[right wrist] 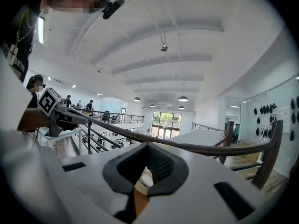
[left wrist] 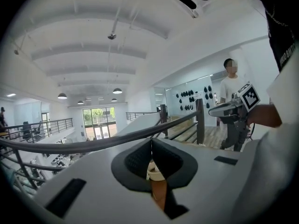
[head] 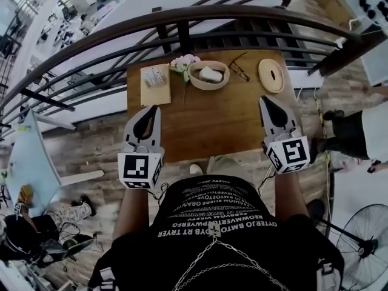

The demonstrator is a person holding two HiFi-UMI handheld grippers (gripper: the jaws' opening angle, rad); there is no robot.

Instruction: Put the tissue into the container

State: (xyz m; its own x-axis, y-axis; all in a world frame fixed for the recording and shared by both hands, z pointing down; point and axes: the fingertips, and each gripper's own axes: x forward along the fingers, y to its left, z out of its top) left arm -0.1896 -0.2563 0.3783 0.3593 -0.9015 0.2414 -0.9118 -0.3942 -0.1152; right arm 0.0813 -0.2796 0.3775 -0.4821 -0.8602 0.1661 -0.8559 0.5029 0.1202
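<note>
A pale oval container sits at the back middle of the wooden table, with a white crumpled tissue lying inside it. To its left a flat tissue pack rests on a beige box. My left gripper hovers over the table's near left corner, and my right gripper over the near right edge. Both are well short of the container. Each has its jaws together with nothing between them. A bit of the container shows past the left gripper. The right gripper also frames the container.
Pale flowers lie between the pack and the container. Glasses and a round wooden lid sit to the right. A dark curved railing runs behind the table. A person stands at the right.
</note>
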